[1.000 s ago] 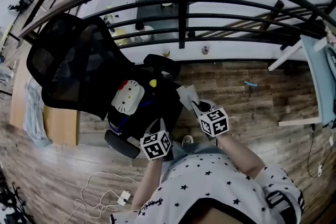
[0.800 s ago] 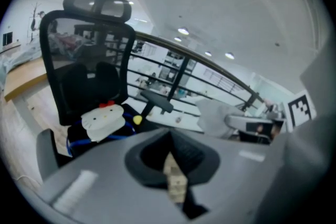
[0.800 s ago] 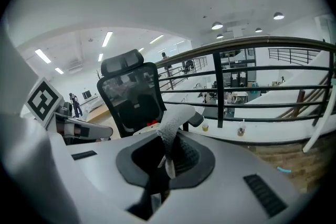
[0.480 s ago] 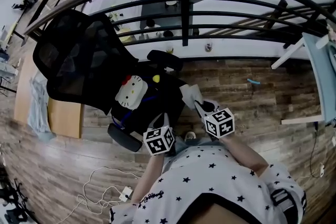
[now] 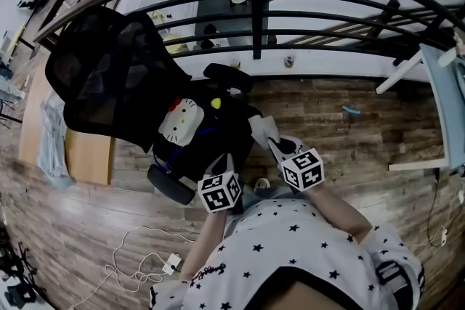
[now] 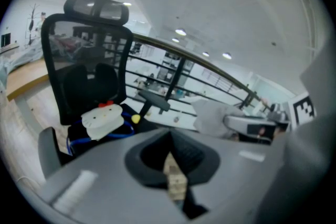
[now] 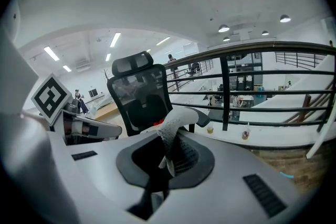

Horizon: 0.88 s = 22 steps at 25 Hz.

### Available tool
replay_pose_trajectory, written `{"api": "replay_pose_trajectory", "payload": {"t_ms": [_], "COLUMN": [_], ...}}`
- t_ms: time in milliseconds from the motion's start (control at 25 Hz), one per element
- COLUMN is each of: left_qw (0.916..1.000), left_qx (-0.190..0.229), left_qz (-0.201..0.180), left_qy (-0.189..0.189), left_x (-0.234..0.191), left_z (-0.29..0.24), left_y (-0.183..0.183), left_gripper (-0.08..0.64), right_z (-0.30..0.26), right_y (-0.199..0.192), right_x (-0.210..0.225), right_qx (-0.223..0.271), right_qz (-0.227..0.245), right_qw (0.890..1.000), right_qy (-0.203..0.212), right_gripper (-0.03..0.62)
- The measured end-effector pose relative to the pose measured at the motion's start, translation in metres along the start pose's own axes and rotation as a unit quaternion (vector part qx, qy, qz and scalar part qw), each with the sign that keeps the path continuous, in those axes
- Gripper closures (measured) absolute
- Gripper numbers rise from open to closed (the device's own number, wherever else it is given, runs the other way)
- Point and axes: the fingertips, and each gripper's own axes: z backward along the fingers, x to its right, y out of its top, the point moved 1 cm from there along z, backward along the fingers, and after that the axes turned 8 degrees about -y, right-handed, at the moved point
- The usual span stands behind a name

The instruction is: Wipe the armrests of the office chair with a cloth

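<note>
A black office chair (image 5: 109, 76) with a mesh back stands left of centre, a white cat-face cushion (image 5: 179, 121) on its seat. Its far armrest (image 5: 227, 76) points toward the railing, and its near armrest (image 5: 168, 185) lies just left of my left gripper (image 5: 221, 169). That gripper hovers over the seat's front edge, shut with nothing in it. My right gripper (image 5: 275, 147) is shut on a pale grey cloth (image 5: 261, 131) that sticks up beside the seat's right edge. In the right gripper view the cloth (image 7: 176, 123) rises from the jaws in front of the chair (image 7: 142, 94).
A black metal railing (image 5: 254, 11) runs behind the chair, with small cups (image 5: 290, 62) on the ledge below it. A wooden desk (image 5: 87, 163) stands left. White cables and a plug (image 5: 171, 261) lie on the wood floor near my feet. White table legs (image 5: 407, 76) are at right.
The view has shifted a little, so the chair sits slightly higher and further left. Both grippers stay by the seat's front, and the cloth is still in the right one.
</note>
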Motion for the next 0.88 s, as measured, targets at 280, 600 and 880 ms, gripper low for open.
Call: {"api": "replay_pose_trajectory", "payload": {"t_ms": [280, 600, 880], "left_qw": [1.0, 0.9999, 0.9999], "left_qx": [0.002, 0.004, 0.005], "left_qz": [0.002, 0.007, 0.009], "left_qy": [0.004, 0.009, 0.011], "left_x": [-0.0002, -0.0012, -0.002], "left_z": [0.001, -0.0011, -0.0027], "left_y": [-0.0001, 0.0042, 0.0058], "left_gripper": [0.554, 0.554, 0.554], "right_z": [-0.001, -0.0062, -0.0066], "right_y": [0.0012, 0.0075, 0.0083], "right_x": [-0.0016, -0.0014, 0.0001], "right_qx": [0.003, 0.008, 0.008], "right_qz": [-0.003, -0.002, 0.003], "right_qw": [1.0, 1.0, 1.0], "right_qy": [0.006, 0.011, 0.013], "right_gripper": [0.565, 0.565, 0.565]}}
